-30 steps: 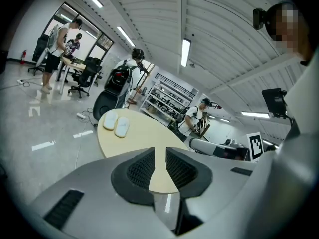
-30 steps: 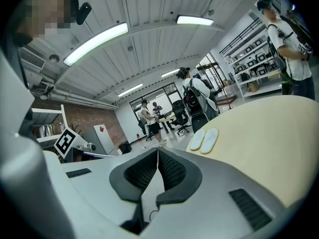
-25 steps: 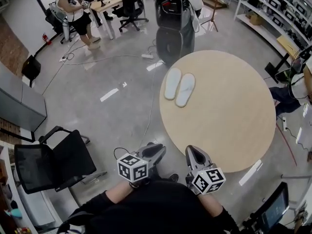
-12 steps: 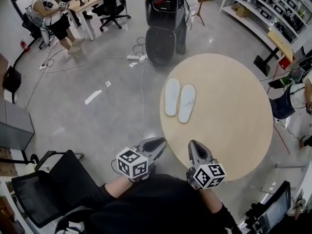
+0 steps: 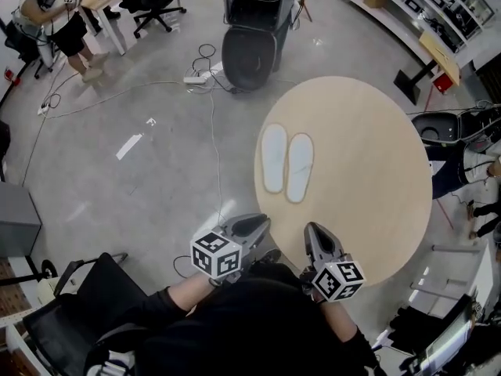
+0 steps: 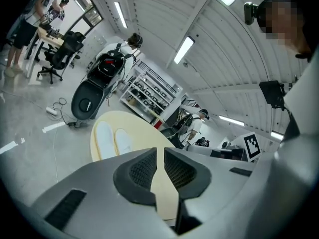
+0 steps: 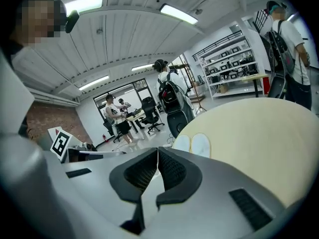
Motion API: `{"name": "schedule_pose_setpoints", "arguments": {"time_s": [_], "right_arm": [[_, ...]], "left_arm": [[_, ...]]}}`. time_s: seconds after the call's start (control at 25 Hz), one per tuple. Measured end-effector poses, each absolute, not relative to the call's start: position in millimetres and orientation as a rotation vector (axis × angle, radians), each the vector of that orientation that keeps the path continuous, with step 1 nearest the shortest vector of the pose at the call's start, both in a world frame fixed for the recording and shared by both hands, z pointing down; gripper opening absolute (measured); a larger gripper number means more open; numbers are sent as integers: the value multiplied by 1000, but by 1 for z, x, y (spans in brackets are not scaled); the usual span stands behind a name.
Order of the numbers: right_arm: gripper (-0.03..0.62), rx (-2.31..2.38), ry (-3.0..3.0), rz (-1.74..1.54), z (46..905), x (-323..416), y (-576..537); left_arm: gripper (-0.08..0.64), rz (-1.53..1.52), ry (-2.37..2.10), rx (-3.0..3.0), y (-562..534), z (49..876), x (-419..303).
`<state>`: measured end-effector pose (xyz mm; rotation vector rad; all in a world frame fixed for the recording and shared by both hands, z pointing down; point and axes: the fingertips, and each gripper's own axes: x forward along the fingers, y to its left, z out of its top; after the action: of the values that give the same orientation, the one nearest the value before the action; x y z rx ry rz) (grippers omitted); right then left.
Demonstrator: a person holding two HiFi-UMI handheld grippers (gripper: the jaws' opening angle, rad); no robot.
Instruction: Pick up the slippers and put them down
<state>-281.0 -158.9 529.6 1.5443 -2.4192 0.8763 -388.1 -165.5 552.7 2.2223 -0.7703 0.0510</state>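
View from above: a round pale wooden table [image 5: 368,171] stands on a grey floor. A pair of flat white slippers [image 5: 298,167] lies side by side on the left part of the tabletop. Nearer the person, the left gripper [image 5: 264,222] hangs just left of the table's near edge. Its jaws are a narrow slit apart with nothing between them, and they have just been closing. The right gripper [image 5: 311,228] is over the near rim, jaws pressed together and empty. Both grippers point toward the slippers, well apart from them. A black scooter [image 5: 249,53] stands on the floor beyond the table.
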Motion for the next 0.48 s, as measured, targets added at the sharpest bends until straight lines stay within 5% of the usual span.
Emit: {"name": "schedule_pose_setpoints", "arguments": {"time_s": [0.48], "right_arm": [[17,1604,-2483,932,516,-222,-240]], "left_arm": [[60,93,-975,2149,-253,539,-362]]}}
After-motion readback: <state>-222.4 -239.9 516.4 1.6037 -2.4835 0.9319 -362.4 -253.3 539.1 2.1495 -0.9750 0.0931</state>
